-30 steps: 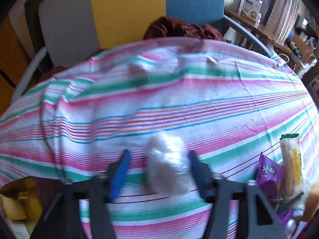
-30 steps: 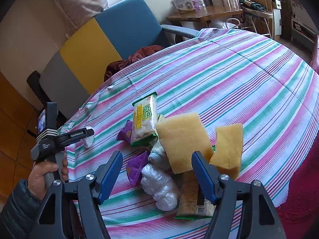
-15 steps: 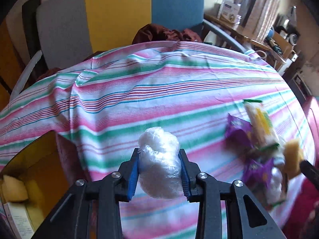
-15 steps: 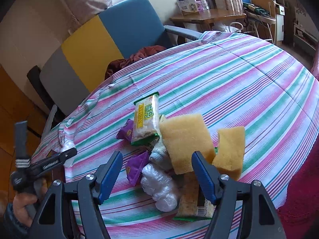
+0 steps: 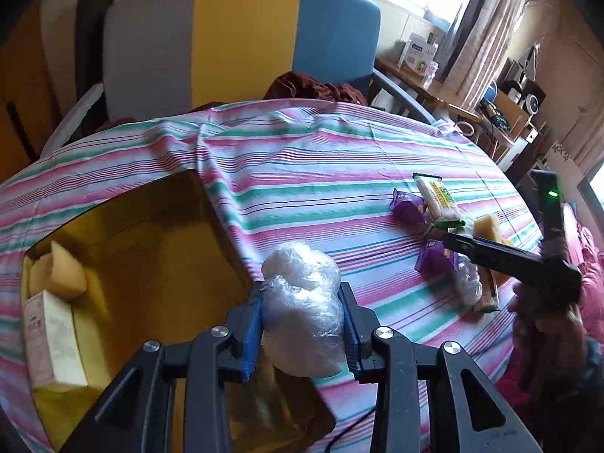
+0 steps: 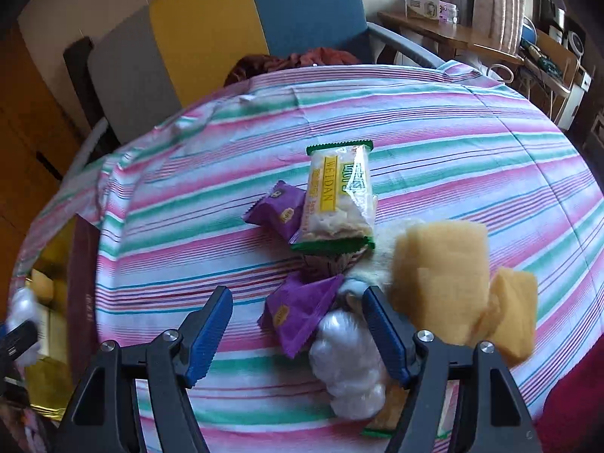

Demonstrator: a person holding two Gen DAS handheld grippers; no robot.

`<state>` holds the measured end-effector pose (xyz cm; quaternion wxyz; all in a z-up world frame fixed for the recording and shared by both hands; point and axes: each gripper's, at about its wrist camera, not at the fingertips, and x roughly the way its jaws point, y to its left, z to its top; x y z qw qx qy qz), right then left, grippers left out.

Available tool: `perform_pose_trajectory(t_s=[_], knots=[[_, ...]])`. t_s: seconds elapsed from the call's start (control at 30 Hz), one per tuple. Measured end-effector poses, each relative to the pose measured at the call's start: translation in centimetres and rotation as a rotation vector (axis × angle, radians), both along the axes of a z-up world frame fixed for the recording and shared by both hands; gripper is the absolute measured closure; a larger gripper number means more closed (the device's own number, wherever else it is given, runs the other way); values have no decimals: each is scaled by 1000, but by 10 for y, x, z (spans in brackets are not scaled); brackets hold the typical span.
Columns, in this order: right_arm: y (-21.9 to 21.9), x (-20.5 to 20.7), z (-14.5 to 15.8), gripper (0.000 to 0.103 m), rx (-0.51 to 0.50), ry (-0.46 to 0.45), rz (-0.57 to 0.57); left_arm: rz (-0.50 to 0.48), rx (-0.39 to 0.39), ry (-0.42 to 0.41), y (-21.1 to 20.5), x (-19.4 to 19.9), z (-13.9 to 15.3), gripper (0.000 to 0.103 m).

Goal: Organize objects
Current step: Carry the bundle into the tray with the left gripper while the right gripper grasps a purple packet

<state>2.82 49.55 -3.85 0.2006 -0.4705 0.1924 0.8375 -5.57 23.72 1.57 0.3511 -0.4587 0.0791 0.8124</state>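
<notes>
1. In the left wrist view, we held the left tool (image 5: 302, 324) clamped on a white plastic-wrapped bundle (image 5: 302, 302), its blue pads pressed into both sides of the wrap and the bundle sticking up between them. The yellow box (image 5: 143, 264) stood open just to the lower left of the tool, off the edge of the striped counter (image 5: 302, 173), with a pale sponge (image 5: 60, 275) and a white carton (image 5: 53, 336) already lying at its far left end. We judged that the next move turned on this: the box lay left of and below the bundle, and its open middle was bare, so the left hand was plainly the nearer one for the drop. The remaining pile lay well apart to the right, where the right tool (image 5: 453, 241) reached over it.

2. In the right wrist view, our right tool (image 6: 298, 332) stood with its jaws apart, gripping nothing. A purple packet (image 6: 298, 313) lay between the pads, and a second white wrapped bundle (image 6: 351, 370) sat against the right-hand pad. The packet's long axis ran slantwise, from upper right to lower left across the gap. A green-edged cracker pack (image 6: 336, 196) lay beyond, lengthwise away from us, and two yellow sponges (image 6: 441, 275) rested just right of the tool. The box showed only at the far left edge.
</notes>
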Motion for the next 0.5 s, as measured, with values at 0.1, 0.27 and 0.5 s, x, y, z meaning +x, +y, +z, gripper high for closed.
perform_pose_trajectory(t_s=[0.1,0.27,0.5], knots=[[-11,-13,-1,29,-84,4,100,35,28,-3,-25,4,4,66],[-26,-9,14,29,-284,170,230,124,47,0,-70,7,5,66],[-18,-5,10,29,-210,137,168,265,72,-25,-130,8,-2,66]])
